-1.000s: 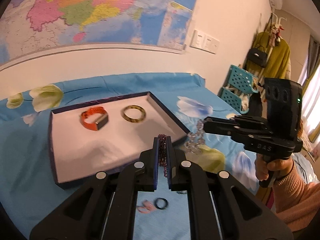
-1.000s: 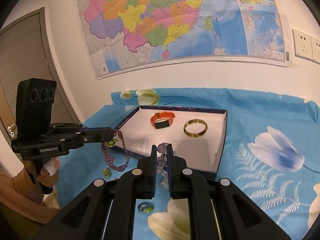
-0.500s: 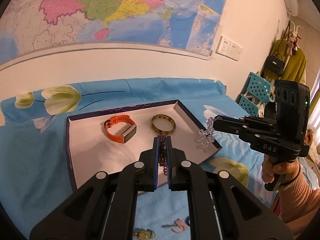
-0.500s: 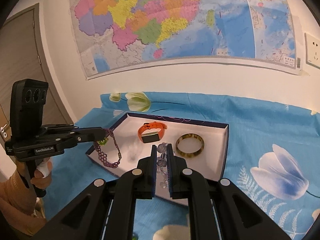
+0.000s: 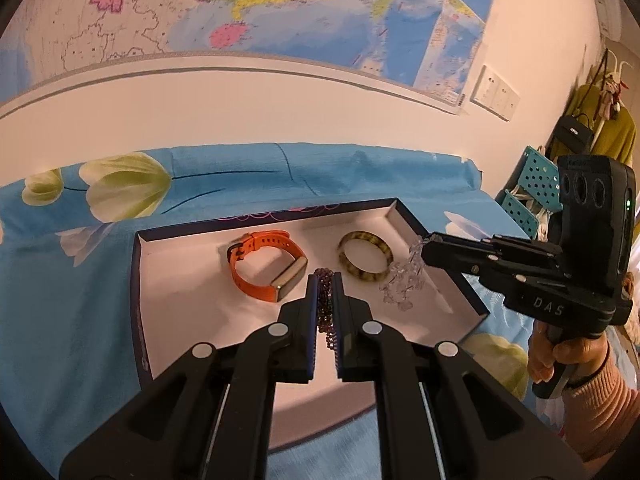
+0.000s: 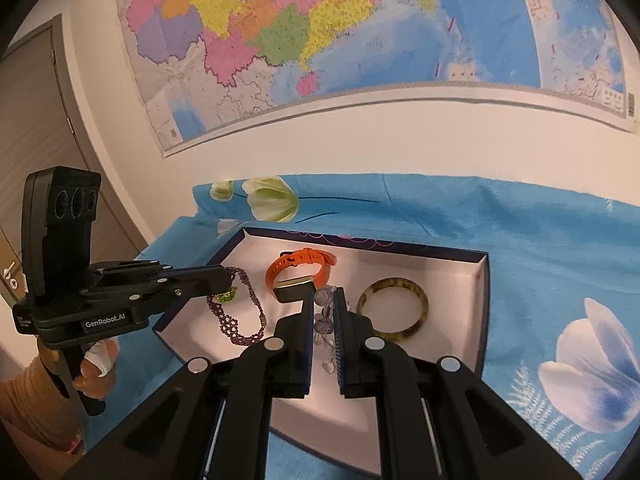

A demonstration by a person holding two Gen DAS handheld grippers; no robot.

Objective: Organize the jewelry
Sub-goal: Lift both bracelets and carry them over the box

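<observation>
A navy tray with a white floor lies on the blue bedspread. In it lie an orange watch and a mottled bangle. My left gripper is shut on a purple beaded necklace, which dangles over the tray's left part. My right gripper is shut on a clear crystal bracelet, hanging above the tray's right side near the bangle.
A wall with a large map rises just behind the bed. A door stands at the left. Turquoise baskets and hanging clothes are at the right. A person's hands hold the grips.
Both grippers have moved forward from the tray's near edge to over its floor, each still carrying its piece. The loose rings on the bedspread have dropped out of view.
</observation>
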